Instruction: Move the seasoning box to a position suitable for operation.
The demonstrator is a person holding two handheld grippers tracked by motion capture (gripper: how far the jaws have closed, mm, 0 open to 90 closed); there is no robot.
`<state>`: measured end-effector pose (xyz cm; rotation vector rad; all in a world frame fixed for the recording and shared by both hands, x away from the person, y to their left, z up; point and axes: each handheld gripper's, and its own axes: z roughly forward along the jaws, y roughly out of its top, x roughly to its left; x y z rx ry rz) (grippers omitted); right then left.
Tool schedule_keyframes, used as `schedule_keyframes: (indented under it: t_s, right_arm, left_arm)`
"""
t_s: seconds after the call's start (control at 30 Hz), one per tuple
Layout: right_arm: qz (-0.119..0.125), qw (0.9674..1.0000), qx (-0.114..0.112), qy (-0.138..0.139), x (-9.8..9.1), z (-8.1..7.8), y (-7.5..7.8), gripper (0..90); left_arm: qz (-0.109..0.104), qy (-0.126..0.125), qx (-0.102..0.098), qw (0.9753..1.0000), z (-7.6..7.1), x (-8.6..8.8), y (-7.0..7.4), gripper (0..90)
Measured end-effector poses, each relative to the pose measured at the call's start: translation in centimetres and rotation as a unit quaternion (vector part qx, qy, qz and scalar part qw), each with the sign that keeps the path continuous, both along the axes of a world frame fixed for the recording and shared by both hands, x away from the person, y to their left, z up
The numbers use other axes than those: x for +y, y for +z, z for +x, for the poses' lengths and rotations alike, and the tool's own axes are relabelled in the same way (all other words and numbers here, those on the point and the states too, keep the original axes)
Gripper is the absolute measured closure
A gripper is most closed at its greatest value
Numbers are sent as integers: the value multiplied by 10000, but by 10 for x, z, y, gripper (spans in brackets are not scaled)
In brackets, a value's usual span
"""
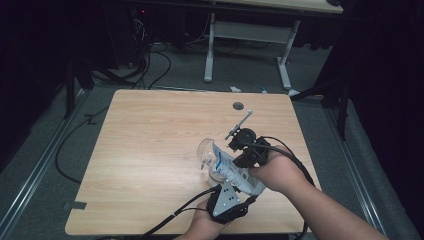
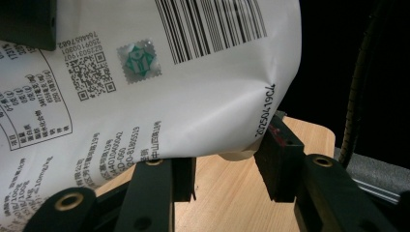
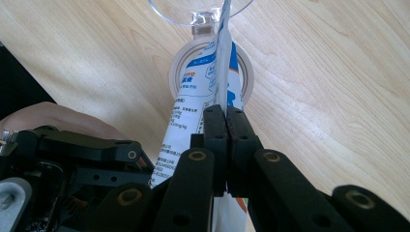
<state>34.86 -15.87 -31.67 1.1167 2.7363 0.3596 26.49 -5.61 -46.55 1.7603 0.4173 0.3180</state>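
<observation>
A: Where is the white pouch (image 1: 235, 170)?

B: Between both grippers, above the wooden surface (image 1: 150, 150). The right gripper (image 3: 226, 113) has its jaws pressed together, pinching the pouch's thin edge.

A: And the left gripper (image 2: 225, 164)?

B: Its jaws stand partly spread under the pouch's bottom corner; one jaw touches the crumpled corner. The pouch's far end sits over a clear glass (image 1: 207, 152).

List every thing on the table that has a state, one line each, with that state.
Pouch: white printed bag, held up off the table, tilted toward the glass.
Glass: clear, stemmed, standing on the table; contents cannot be told.
Right claw: shut on the pouch's edge.
Left claw: part open under the pouch's bottom; whether its pads press cannot be told.
</observation>
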Motion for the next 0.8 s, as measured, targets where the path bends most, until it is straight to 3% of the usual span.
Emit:
schedule_keyframes:
  t_s: [0.8]
  right_arm:
    - [-1, 10000, -9, 34, 2, 1, 0, 893]
  left_arm:
    - [-42, 2, -9, 10000, 1, 0, 2, 615]
